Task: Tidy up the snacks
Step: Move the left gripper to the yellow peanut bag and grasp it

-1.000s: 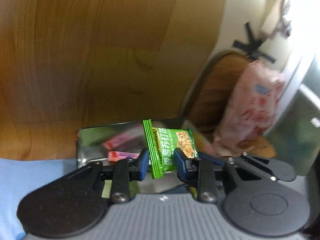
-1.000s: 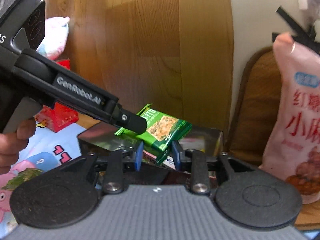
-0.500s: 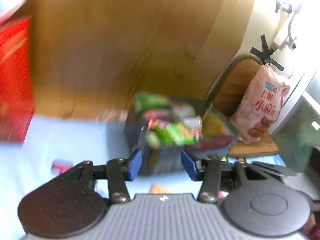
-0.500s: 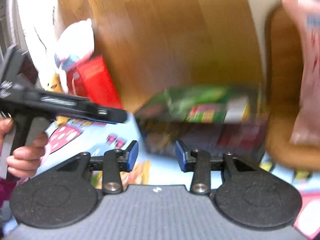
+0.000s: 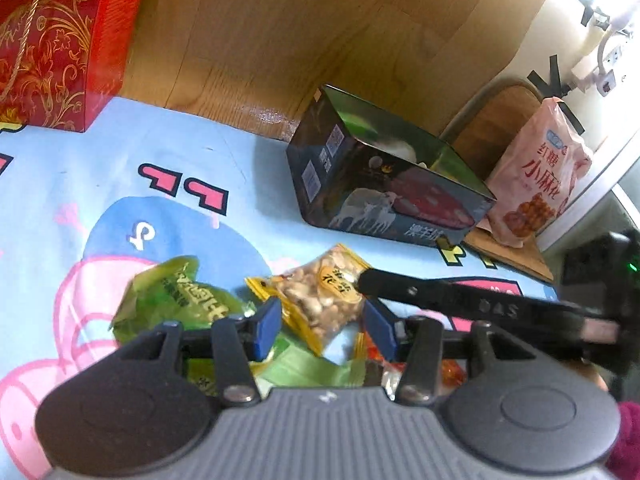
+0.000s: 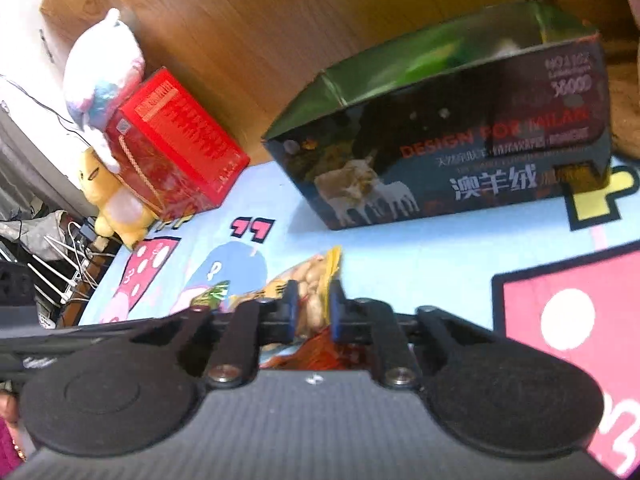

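Observation:
A dark open box (image 5: 384, 184) stands on the blue cartoon mat; it also shows in the right wrist view (image 6: 452, 152). Loose snacks lie in front of it: a yellow peanut packet (image 5: 320, 296) and a green packet (image 5: 180, 300). My left gripper (image 5: 324, 328) is open and empty, low over the peanut packet. My right gripper (image 6: 312, 312) has its jaws narrowly set around the yellow peanut packet (image 6: 312, 280); its fingers (image 5: 420, 292) reach in from the right in the left wrist view. An orange-red packet (image 6: 320, 354) lies beneath it.
A red gift box (image 5: 52, 40) stands at the back left, with plush toys (image 6: 104, 80) by it. A pink snack bag (image 5: 536, 188) leans on a brown chair at the right. A wooden panel (image 5: 300, 28) rises behind the box.
My left gripper has let go of the green cracker packet over the box, pulled back and dropped low over the loose snacks. My right gripper has moved down and closed around the peanut packet.

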A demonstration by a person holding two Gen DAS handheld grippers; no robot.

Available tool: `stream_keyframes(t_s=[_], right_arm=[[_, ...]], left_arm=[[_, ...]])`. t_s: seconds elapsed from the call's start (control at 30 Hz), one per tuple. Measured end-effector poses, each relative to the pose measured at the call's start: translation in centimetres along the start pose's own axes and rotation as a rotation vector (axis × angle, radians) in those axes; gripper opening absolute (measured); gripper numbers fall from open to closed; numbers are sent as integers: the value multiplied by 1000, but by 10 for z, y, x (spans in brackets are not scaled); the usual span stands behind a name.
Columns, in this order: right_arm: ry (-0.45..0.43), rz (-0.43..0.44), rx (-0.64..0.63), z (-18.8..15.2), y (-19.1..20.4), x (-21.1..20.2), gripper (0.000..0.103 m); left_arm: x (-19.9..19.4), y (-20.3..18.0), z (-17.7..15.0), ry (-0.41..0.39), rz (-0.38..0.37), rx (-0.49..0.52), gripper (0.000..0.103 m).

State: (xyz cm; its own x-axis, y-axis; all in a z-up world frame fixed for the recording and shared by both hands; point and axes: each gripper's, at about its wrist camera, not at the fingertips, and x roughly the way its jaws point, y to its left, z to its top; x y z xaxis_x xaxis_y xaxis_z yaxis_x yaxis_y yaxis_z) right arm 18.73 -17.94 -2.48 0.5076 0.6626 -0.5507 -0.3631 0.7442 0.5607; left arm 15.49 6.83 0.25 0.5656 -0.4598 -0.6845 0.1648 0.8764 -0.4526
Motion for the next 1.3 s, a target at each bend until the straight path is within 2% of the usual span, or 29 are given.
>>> stream_keyframes(t_s=[0.17, 0.37, 0.5, 0.63, 0.73, 0.83, 0.93, 1.1, 1.2, 1.3], right_arm=[[-133, -38, -51, -23, 15, -44, 11], [-282, -120, -95, -72, 19, -111, 11], [-368, -158, -11, -102, 10, -144, 11], [-391, -170, 97, -130, -10, -170, 11], [-377, -193, 124, -147, -19, -184, 13], [-358, -214, 94, -158, -19, -191, 22], [-369, -284, -18, -164, -9, -198, 34], [-356, -349, -154, -169, 0, -196, 35], [-351, -346, -165, -171, -4, -193, 48], [-343, -350, -171, -173, -4, -191, 48]], left_arm=[[3, -8, -11, 27, -67, -19, 36], [-8, -49, -36, 36, -155, 82, 36], [-11, -81, -56, 66, -221, 169, 36], [-13, -108, -82, 104, -254, 245, 37], [-15, -121, -98, 140, -281, 286, 37], [-20, -131, -112, 134, -256, 345, 39], [-25, -135, -116, 106, -182, 389, 39], [-30, -138, -116, 65, -52, 416, 42], [-29, -140, -116, 69, -29, 414, 42], [-28, -143, -120, 71, -2, 429, 42]])
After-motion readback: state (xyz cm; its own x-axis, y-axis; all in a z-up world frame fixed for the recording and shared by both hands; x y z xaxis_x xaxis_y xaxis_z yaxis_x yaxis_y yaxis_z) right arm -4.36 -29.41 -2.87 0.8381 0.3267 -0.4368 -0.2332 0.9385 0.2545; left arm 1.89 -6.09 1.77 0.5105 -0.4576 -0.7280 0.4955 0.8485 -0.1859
